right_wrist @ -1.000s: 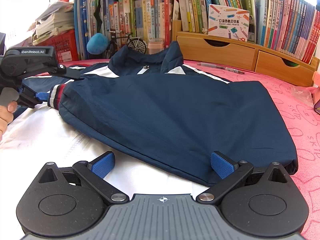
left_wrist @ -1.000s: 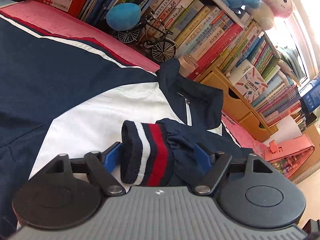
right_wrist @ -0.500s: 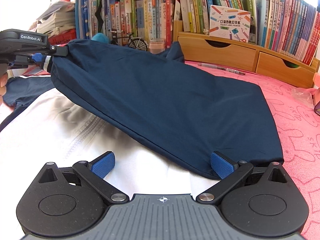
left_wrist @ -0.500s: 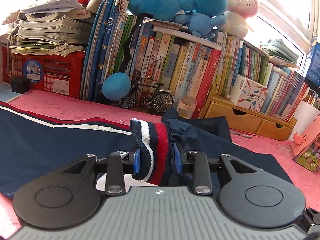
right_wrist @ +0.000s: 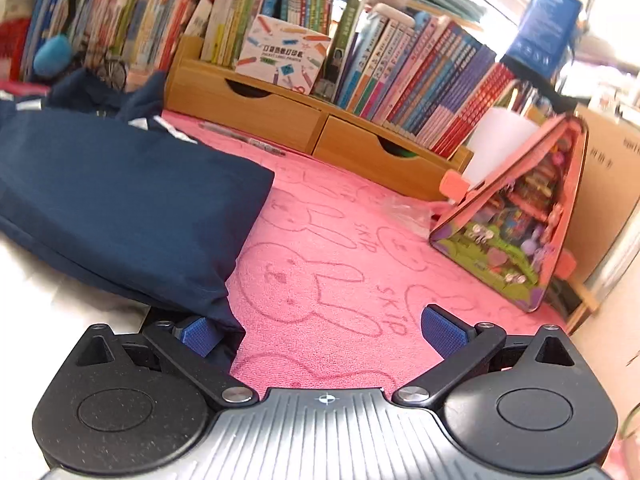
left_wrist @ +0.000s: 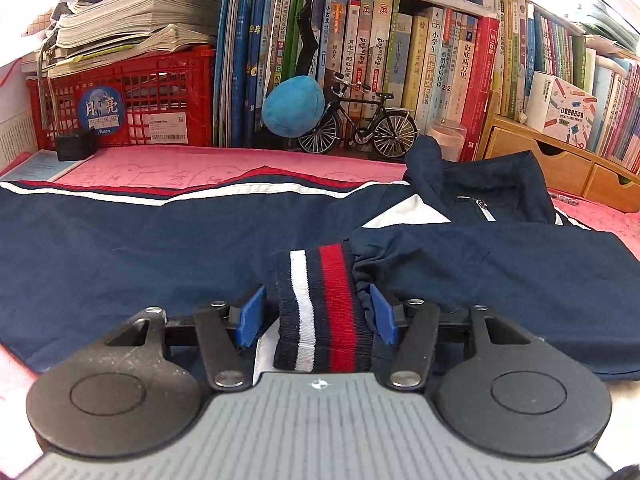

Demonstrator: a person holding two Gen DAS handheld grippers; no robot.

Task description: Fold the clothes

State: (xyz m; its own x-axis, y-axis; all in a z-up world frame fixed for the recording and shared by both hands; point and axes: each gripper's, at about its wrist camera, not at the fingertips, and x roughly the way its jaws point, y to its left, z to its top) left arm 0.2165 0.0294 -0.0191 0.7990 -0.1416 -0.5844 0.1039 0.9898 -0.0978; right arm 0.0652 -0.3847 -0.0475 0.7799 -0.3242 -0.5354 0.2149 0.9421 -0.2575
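While my left claw (left_wrist: 316, 312) stands with its blue pads (left_wrist: 250, 316) spread to either side of the striped navy, white and red knit cuff (left_wrist: 320, 308), neither pad presses the cuff, which lies between them on the navy, white and red zip-up jacket (left_wrist: 120, 248). That jacket lies flat across the pink bunny-print cloth (right_wrist: 340, 248), its collar (left_wrist: 480, 176) toward the far edge by the row of upright books (left_wrist: 400, 60) and the small black model bicycle (left_wrist: 360, 124). The cuff's navy sleeve (left_wrist: 500, 272) is folded over the jacket body. My right claw (right_wrist: 320, 330) is spread wide and holds nothing, its left pad (right_wrist: 198, 334) against the folded sleeve's corner, its right pad over bare pink cloth
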